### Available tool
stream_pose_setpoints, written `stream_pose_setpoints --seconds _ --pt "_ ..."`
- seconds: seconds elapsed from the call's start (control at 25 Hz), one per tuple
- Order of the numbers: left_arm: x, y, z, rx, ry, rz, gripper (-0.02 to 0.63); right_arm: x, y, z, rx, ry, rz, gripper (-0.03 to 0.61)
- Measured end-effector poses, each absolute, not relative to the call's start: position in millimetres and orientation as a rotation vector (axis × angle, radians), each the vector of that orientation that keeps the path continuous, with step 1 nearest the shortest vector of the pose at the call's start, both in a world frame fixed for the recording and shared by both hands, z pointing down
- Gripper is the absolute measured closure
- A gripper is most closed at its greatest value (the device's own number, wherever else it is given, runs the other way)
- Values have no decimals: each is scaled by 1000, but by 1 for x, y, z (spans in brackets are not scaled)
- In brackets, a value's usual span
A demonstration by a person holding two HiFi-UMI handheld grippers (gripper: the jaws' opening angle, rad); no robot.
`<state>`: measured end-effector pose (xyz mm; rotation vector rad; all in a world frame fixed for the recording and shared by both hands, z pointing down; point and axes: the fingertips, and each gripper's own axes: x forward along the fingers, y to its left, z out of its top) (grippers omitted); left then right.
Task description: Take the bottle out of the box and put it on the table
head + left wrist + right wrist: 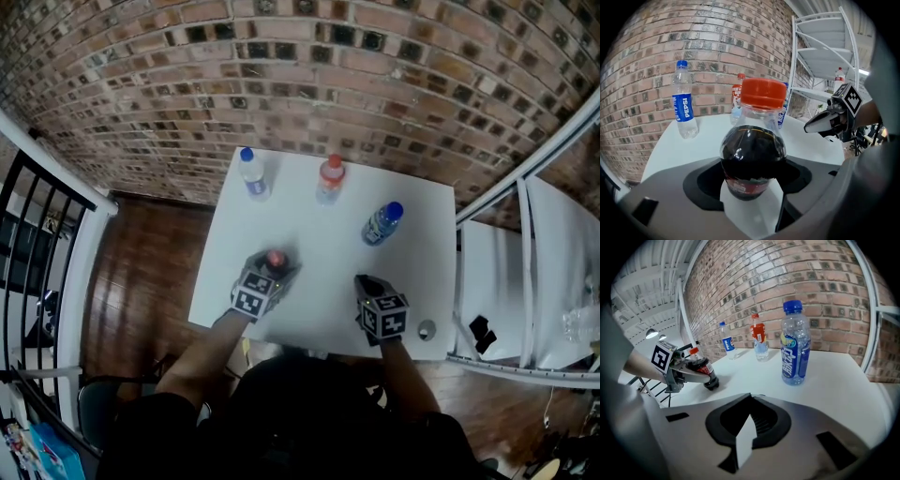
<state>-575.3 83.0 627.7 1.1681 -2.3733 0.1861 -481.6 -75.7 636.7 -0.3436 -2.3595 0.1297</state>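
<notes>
The white table (319, 291) carries three upright bottles, well apart: a blue-capped Pepsi bottle (252, 173) far left, a red-capped bottle (329, 180) mid-back, and a blue-labelled bottle (382, 223) to the right. A tilted cola bottle (276, 260) seems to touch it front left. A small round grey object (427, 330) sits at the near right corner.

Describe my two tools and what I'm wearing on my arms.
The left tool and right tool have grey bodies with pale, beak-like jaws. Each carries a cube of black-and-white square markers. No cables show. You wear a dark top, forearms uncovered.
</notes>
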Motion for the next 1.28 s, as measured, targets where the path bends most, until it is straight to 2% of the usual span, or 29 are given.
stream_pose_setpoints --seconds 0.6,0.64,0.72,1.28 --pt "-609 66 629 1108 -2419 168 290 -474 -85 636 -305 -2360 97 575" --pt "-609 66 627 1108 -2427 188 277 -474 -85 635 -304 -2363 92 575" --pt "-610 64 622 1119 -2441 239 197 -475 -86 631 -300 -2370 89 575" --pt "-586 80 562 1290 -2503 187 202 -471 -76 606 -308 -2423 3 575"
